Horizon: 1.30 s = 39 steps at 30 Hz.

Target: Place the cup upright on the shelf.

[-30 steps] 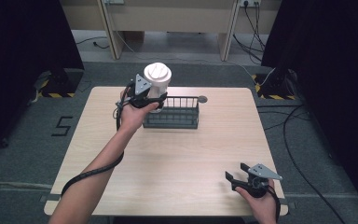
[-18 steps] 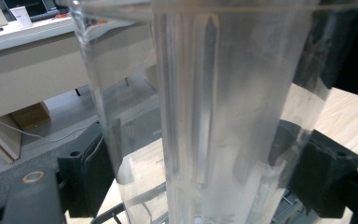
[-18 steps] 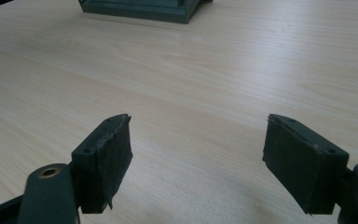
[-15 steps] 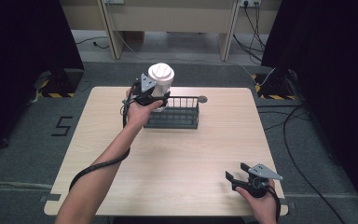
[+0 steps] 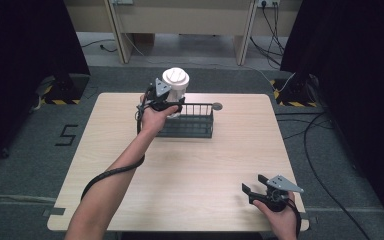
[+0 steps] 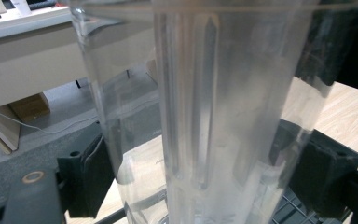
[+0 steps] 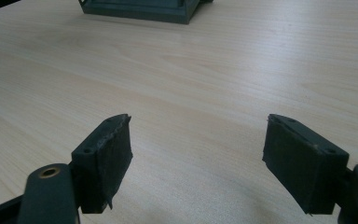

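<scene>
Above basket [image 5: 187, 126], left gripper [image 5: 172, 104] clamps upright jar [image 5: 176, 87], forearm outstretched.

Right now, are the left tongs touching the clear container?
Touching. Left gripper view: both black pads press against the clear container held between them.

Jar [image 6: 205, 116] top, base cut off by frame edges; rack [image 7: 140, 9] cropped at top.

Clear glossy plastic jar [image 6: 205, 112], matt wood-grain table [image 5: 190, 165].
</scene>
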Motion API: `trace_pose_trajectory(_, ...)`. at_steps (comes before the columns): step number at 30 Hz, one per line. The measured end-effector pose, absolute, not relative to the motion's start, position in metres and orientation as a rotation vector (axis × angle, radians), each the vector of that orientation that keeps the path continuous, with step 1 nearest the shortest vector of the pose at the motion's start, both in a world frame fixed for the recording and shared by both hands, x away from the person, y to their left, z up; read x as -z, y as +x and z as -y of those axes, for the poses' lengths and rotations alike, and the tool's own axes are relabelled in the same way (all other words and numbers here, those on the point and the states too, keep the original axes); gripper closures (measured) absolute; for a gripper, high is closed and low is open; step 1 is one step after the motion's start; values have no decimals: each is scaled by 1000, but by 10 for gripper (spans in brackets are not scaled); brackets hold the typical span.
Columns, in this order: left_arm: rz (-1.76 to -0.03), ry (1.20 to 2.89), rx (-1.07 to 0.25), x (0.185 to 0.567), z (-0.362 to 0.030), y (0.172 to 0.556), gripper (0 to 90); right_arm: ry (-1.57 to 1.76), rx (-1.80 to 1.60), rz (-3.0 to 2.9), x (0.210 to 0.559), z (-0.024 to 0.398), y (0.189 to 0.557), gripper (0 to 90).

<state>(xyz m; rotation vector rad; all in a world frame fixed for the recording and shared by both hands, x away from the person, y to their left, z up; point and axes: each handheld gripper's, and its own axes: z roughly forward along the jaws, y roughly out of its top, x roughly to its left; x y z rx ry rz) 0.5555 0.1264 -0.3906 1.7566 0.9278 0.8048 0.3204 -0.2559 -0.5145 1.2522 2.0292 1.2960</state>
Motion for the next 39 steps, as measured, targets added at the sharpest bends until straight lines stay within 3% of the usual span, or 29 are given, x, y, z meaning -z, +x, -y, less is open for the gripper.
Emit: trace_pose_trajectory(39,-1031,1779,-748,429,-112,568,172,1253,-1303,-2031,515,256,320,239)
